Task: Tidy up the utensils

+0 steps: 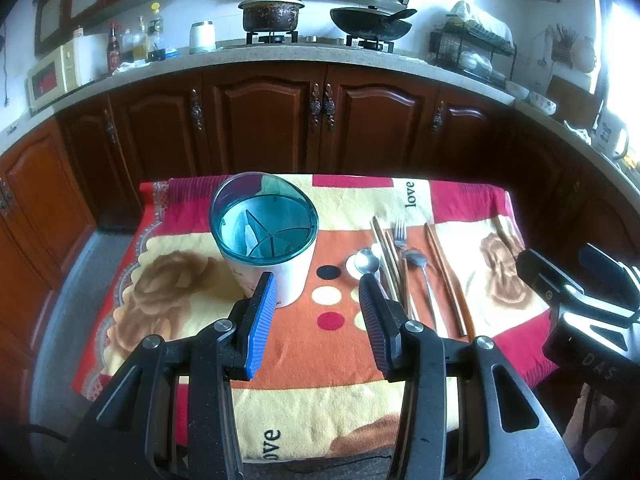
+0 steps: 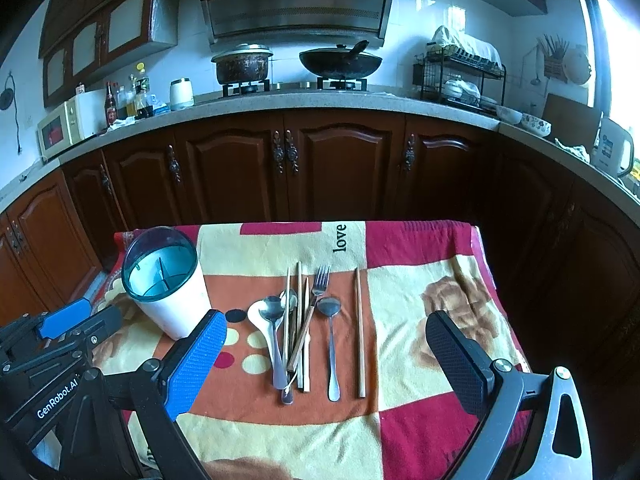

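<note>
Hovering Over the Cutlery, Both Grippers Empty

Holding my left gripper (image 1: 316, 292) above the patterned cloth (image 1: 320, 400), I see its jaws spread with nothing between them. Just ahead of its blue left finger stands the white utensil holder (image 1: 276, 276), upright, its teal divided insert showing. Ahead of its dark right finger lie the utensils. My right gripper (image 2: 326, 336) is also spread wide and grasps nothing. Between its fingers and slightly ahead I see the pile: a white spoon (image 2: 256, 316) touching a metal spoon (image 2: 273, 320), crossed chopsticks (image 2: 300, 320), a fork (image 2: 320, 280). Another metal spoon (image 2: 331, 344) and a single chopstick (image 2: 360, 332) lie apart, toward its right finger.
</note>
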Tool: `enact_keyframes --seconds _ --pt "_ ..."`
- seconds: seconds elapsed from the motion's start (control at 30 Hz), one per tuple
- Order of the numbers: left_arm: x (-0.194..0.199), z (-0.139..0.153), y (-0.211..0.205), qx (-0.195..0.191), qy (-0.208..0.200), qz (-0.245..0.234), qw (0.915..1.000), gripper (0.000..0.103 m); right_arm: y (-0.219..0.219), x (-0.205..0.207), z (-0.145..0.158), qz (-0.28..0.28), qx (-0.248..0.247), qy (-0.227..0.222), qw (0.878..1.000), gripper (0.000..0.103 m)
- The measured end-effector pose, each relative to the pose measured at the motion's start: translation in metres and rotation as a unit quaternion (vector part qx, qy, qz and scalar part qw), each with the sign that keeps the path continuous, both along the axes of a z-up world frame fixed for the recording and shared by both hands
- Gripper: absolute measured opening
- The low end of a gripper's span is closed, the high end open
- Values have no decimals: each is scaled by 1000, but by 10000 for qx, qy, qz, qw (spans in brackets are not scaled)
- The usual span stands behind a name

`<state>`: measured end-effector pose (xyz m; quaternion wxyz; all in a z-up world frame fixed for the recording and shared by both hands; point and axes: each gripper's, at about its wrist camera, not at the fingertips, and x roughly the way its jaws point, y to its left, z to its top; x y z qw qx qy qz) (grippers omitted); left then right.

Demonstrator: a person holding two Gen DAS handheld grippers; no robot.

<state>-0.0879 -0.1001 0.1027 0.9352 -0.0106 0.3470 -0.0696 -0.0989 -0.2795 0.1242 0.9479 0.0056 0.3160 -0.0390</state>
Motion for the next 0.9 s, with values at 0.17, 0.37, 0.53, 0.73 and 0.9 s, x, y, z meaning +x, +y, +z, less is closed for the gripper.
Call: enact_keyframes --seconds 0.17,0.37,0.53,0.73,0.9 --pt "0 0 -1 15 -5 6 10000 42 0 0 1 1 3 9 10000 99" --pt "1 -1 0 19 0 5 10000 42 0 1 1 -3 7 20 10000 99" --pt "3 -1 1 -8 -21 8 10000 42 -1 2 1 -2 2 21 10000 99" --pt "3 -1 0 -15 -26 -13 10000 42 -1 4 1 -8 -23 56 10000 99" --pt "4 -3 -1 -21 13 -34 10000 42 -2 5 0 -5 -26 73 10000 99"
